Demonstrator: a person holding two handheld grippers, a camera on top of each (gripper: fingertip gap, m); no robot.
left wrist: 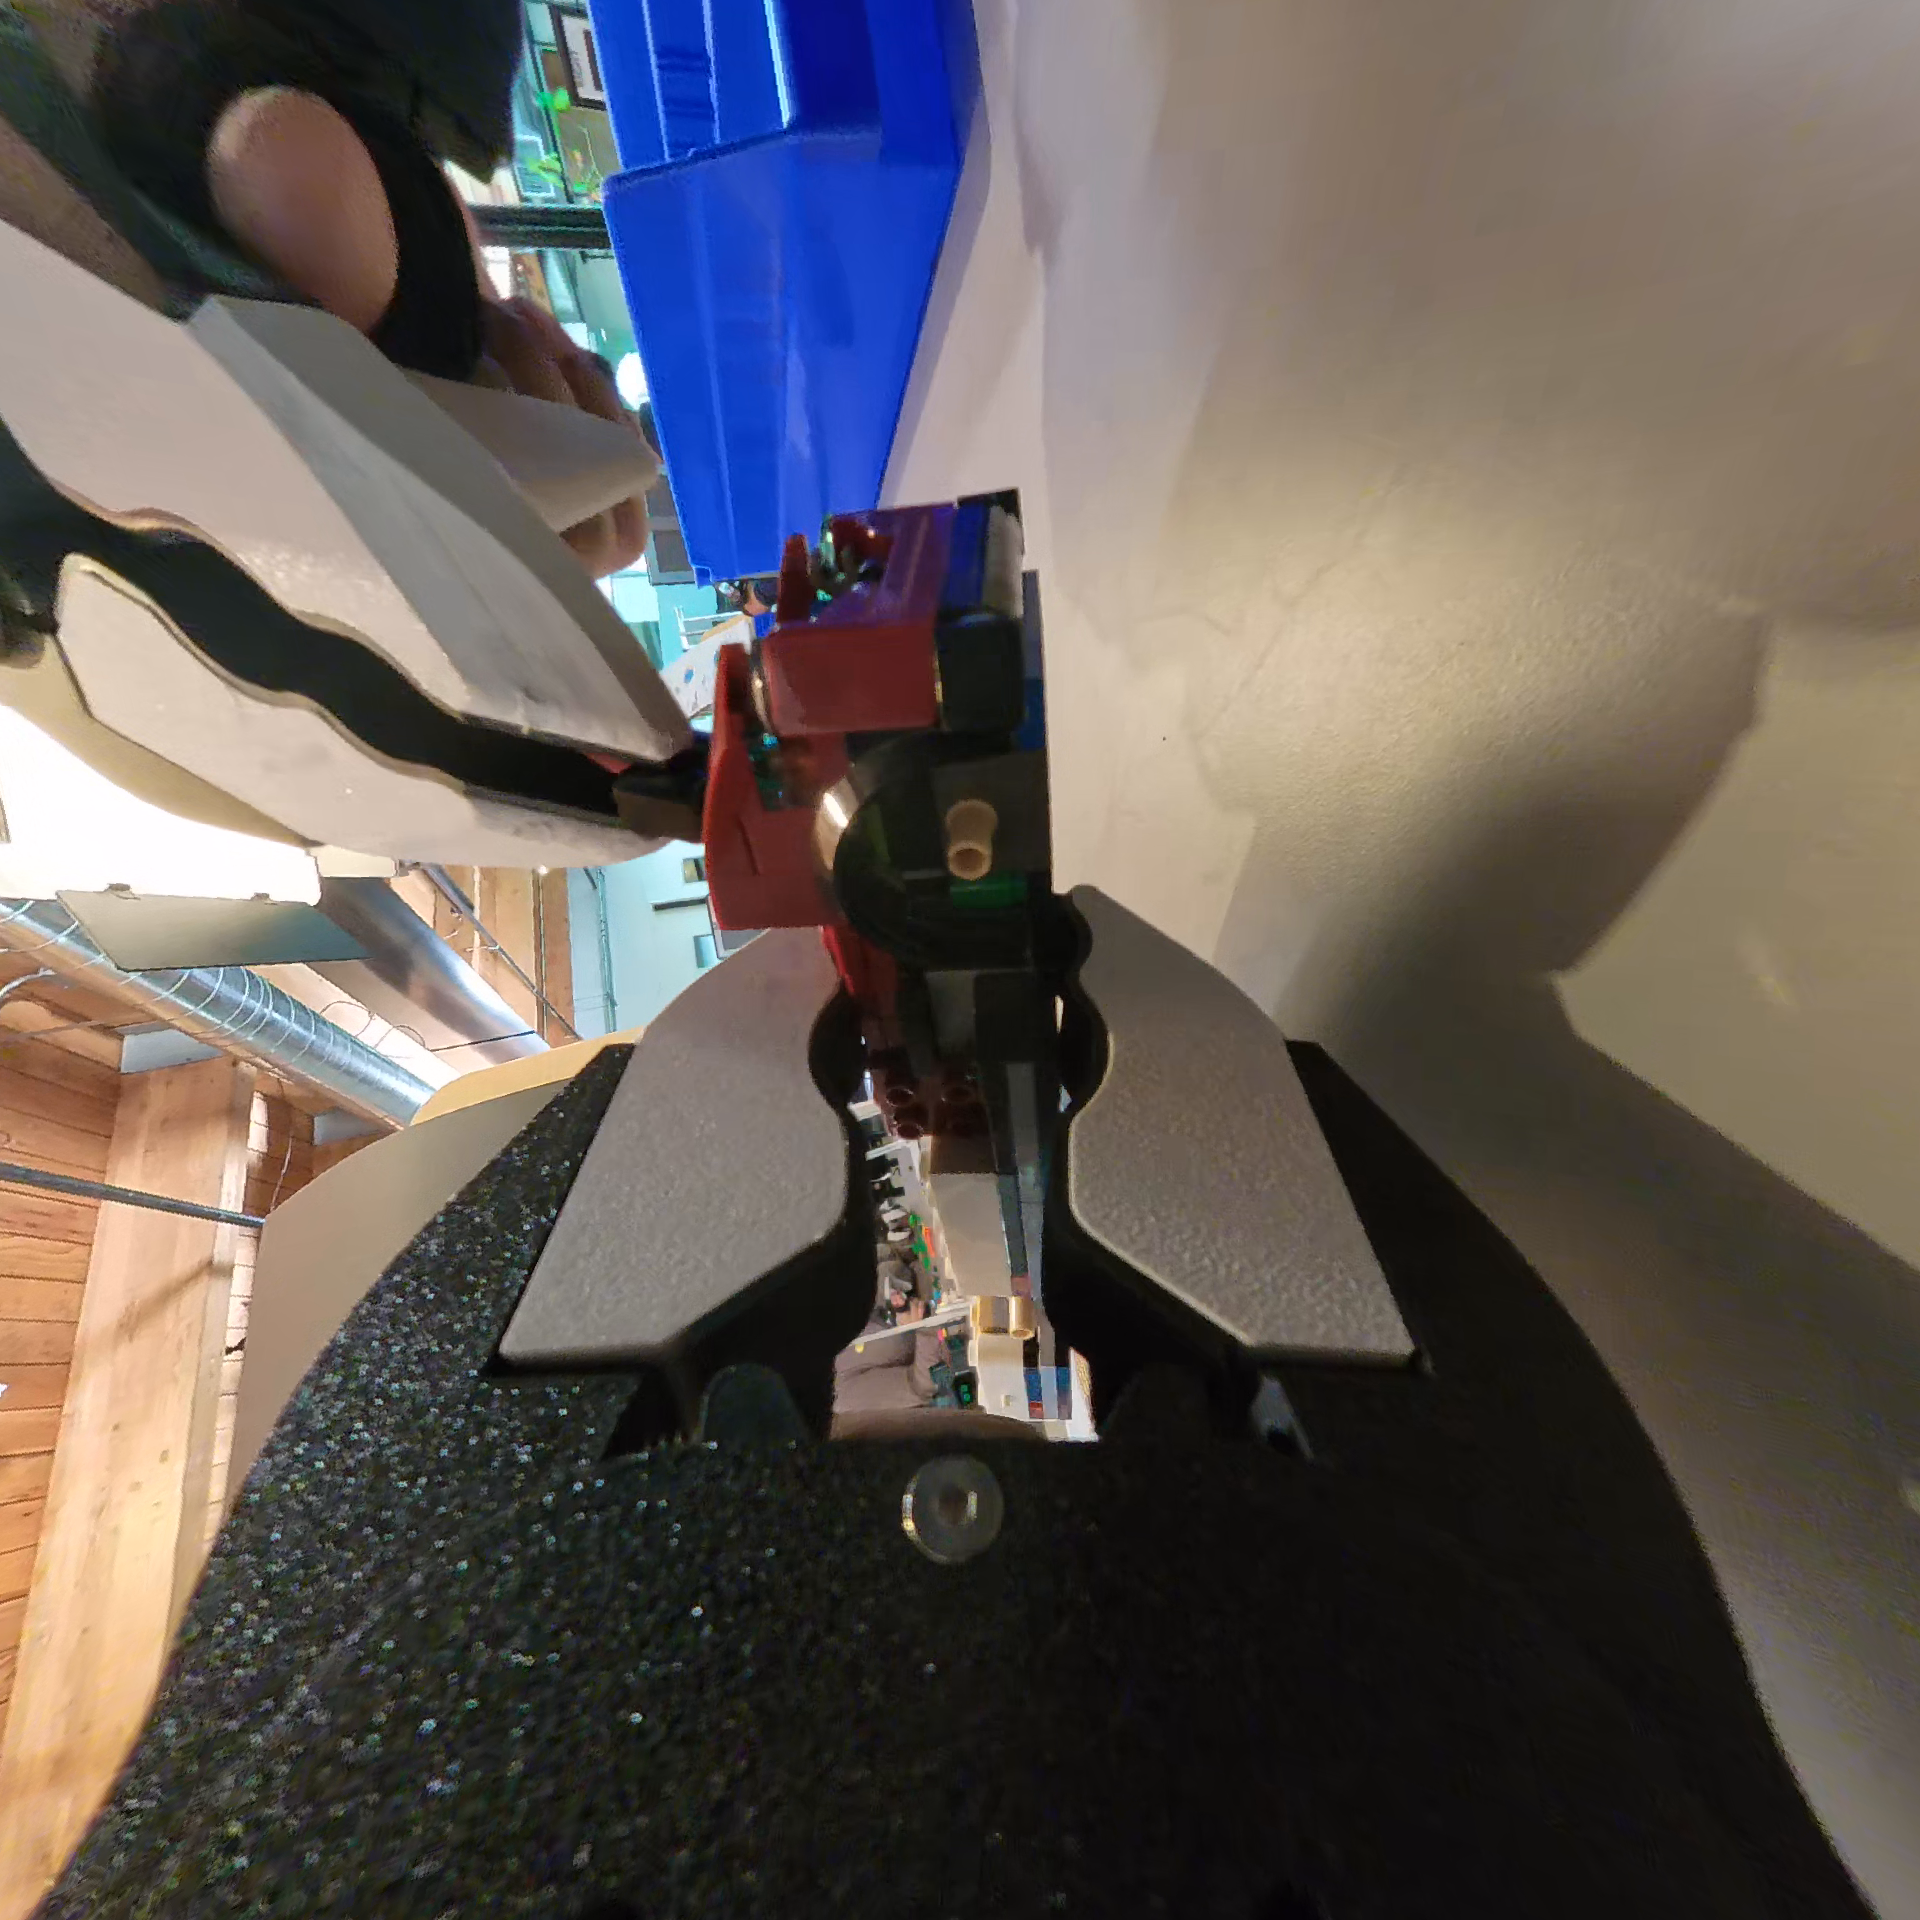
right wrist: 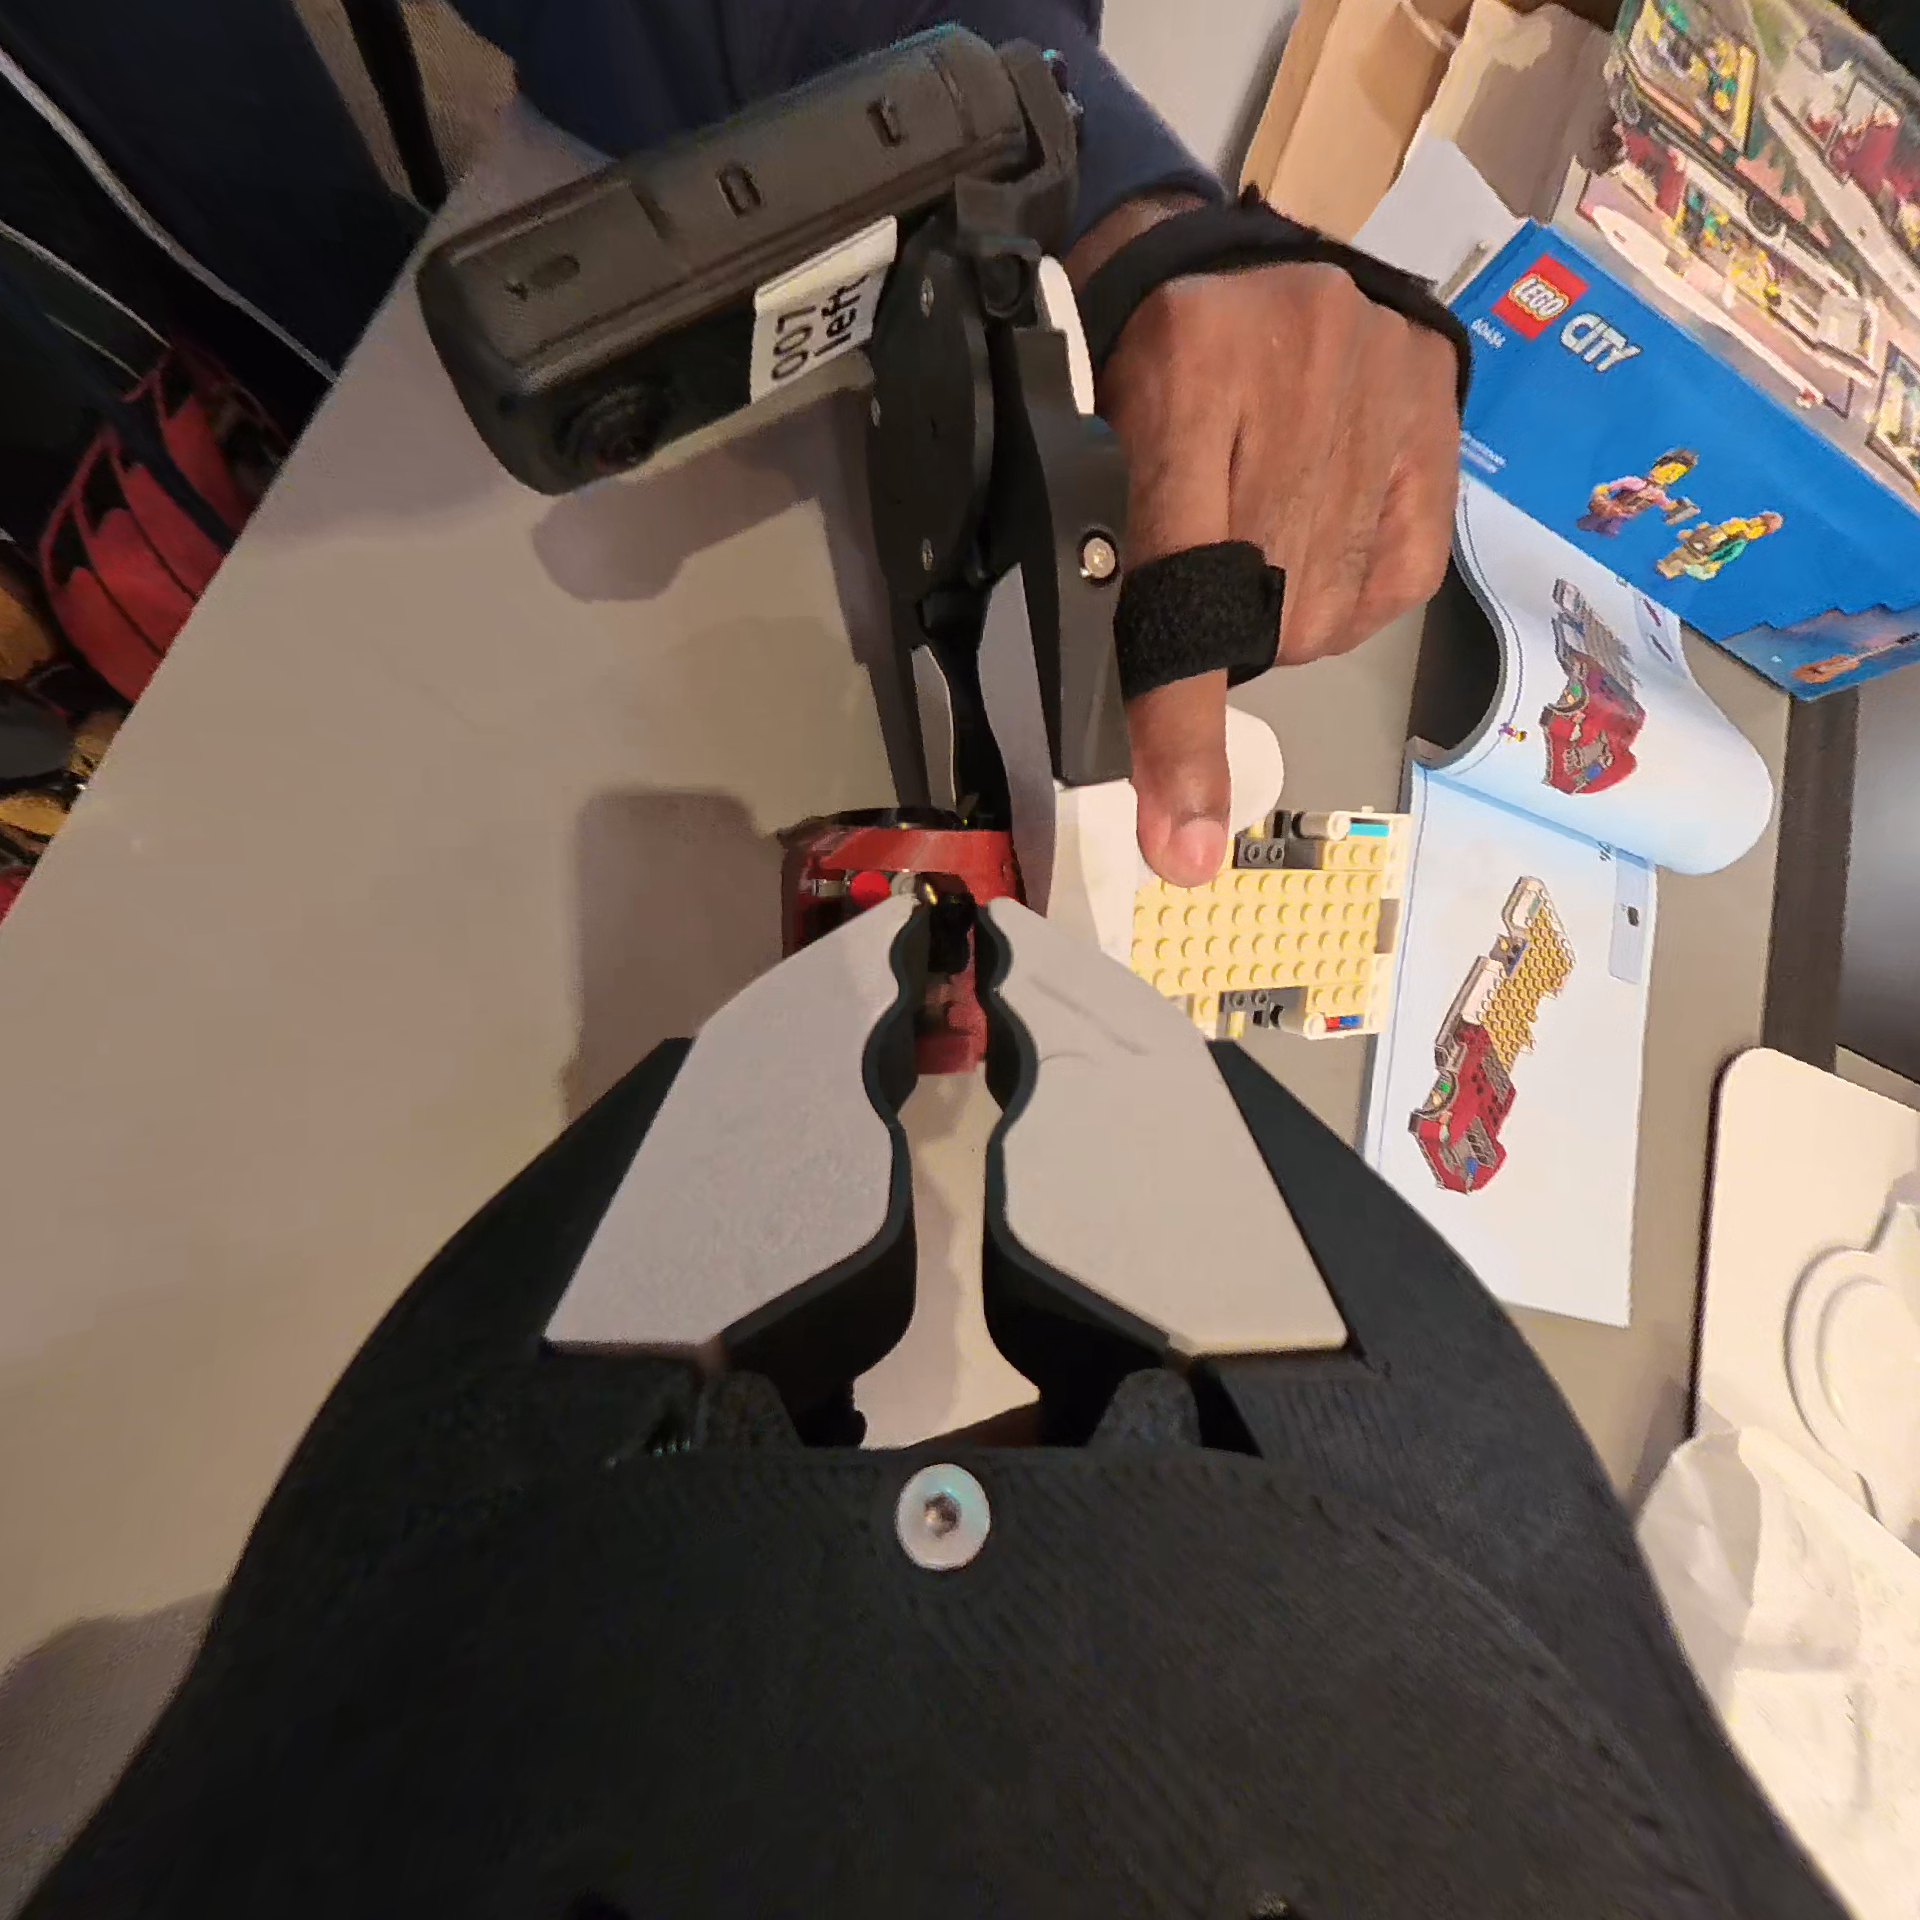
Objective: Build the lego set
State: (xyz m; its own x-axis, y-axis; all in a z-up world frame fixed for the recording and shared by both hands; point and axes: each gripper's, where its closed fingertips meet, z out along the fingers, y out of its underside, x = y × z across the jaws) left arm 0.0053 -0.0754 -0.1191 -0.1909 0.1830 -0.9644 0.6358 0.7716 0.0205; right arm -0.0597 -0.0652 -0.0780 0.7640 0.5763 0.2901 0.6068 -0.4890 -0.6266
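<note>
A: Two grippers logged on one red-and-black brick model (left wrist: 769, 831), close against the white table (left wrist: 1351, 520), near the blue bin (left wrist: 769, 312). Contact with the tabletop not confirmed. Checked the left gripper (left wrist: 951, 977)?

B: Checked. Found partly closed, pads pressed on the model's dark lower end. Found the right gripper (right wrist: 943, 930) nearly closed, pinching a small black piece (left wrist: 649, 800) at the model's red side.

A: Judged handling?

B: Judged light and stiff, but only press-fitted, so likely to shed parts if twisted. Rated slippery on smooth flat faces.

A: Best hold?

B: Favoured the solid dark base, across opposite flat walls, clear of the tan peg (left wrist: 971, 847) and thin red panels.

A: Surroundings?

B: Recorded tan studded plate (right wrist: 1268, 935), open booklet (right wrist: 1507, 1091) and blue box (right wrist: 1662, 468) lying off to one side.
</note>
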